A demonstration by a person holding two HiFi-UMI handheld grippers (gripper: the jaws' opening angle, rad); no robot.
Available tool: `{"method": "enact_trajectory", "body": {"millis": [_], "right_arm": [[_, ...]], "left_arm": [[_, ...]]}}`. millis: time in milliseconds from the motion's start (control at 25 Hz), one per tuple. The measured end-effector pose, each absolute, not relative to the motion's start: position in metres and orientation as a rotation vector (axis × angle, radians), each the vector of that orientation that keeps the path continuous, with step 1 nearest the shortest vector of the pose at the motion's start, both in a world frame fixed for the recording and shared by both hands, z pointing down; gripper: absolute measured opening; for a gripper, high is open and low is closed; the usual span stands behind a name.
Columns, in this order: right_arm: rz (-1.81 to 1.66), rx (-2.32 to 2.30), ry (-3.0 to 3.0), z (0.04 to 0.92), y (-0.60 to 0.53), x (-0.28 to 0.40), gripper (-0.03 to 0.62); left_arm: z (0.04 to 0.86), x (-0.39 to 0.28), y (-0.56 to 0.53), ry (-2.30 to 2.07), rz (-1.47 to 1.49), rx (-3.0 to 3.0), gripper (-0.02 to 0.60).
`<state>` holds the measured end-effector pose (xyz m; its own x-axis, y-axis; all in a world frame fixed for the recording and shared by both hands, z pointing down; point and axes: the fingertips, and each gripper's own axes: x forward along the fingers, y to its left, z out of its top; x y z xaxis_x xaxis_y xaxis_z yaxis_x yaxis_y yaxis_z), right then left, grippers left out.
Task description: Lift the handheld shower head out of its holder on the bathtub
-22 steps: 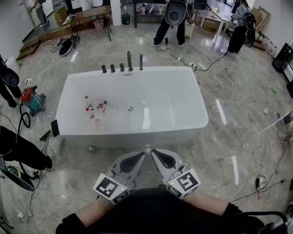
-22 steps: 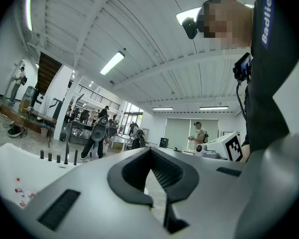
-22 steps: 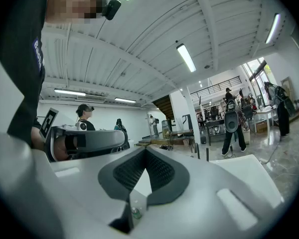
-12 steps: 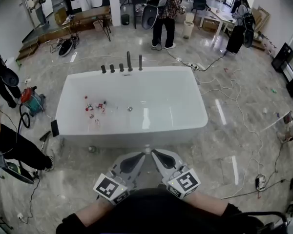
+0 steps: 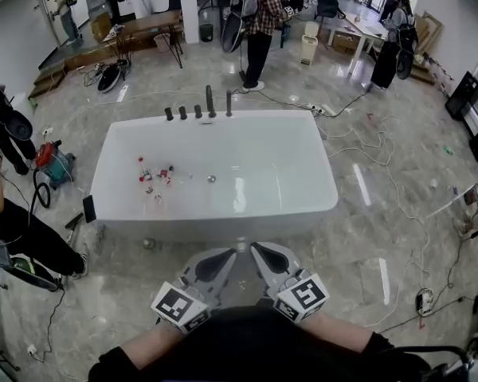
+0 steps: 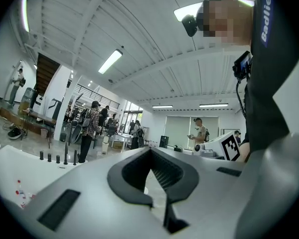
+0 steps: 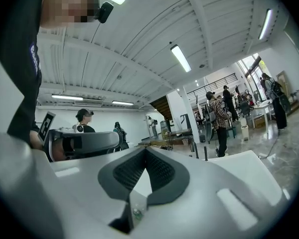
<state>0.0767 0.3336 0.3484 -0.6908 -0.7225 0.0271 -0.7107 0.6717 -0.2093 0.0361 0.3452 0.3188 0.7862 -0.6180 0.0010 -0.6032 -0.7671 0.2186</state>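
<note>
Both grippers are shut and empty. The left gripper (image 5: 233, 252) and right gripper (image 5: 255, 250) are held level by the body, jaws together, tips almost touching each other.

Risks:
- The shower head (image 5: 229, 102) is well apart, straight ahead across the whole tub (image 5: 215, 221). Reaching over the basin would likely fall short or unbalance the person.
- It stands in a row of similar dark fittings (image 5: 183, 111), so grabbing the wrong post is easy. I take the right-end one as the target, but I'm not certain.
- Cables (image 5: 358, 146) on the floor ahead-right are a trip hazard if walking round.
- The jaws must open before contact, or they would just knock it.

Look: a slim dark upright stick on the far rim, probably smooth metal and slippery. No hose can be seen, and it is too small for detail.
</note>
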Motion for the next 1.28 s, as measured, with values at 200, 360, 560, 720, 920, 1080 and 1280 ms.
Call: {"method": "enact_trajectory", "body": {"millis": [200,360,560,720,920,1080,1280], "right_arm": [[-0.304,-1.175,2.830,0.348,0.324,0.110,0.002],[-0.314,-1.155,2.849,0.354,0.311,0.126,0.002],[-0.342,-1.156,2.858,0.362,0.284,0.129,0.002],[-0.347,-1.184,2.862,0.367,0.245,0.118,0.002],[-0.365,-1.242,2.836,0.380,0.175,0.093,0.002],[-0.367,-1.278,2.813,0.381,0.114,0.063,0.002],[-0.363,-1.358,2.794,0.389,0.045,0.030,0.002]], "left_arm": [[0.314,0.064,0.333,-1.042,-0.111,2.754,0.000],[0.317,0.076,0.324,-1.081,-0.121,2.747,0.000],[0.328,0.072,0.298,-1.099,-0.107,2.721,0.000],[0.335,0.058,0.257,-1.089,-0.110,2.718,0.000],[0.352,0.032,0.181,-1.027,-0.105,2.740,0.000],[0.352,0.008,0.113,-0.972,-0.077,2.770,0.000],[0.356,-0.024,0.048,-0.890,-0.090,2.784,0.000]]}}
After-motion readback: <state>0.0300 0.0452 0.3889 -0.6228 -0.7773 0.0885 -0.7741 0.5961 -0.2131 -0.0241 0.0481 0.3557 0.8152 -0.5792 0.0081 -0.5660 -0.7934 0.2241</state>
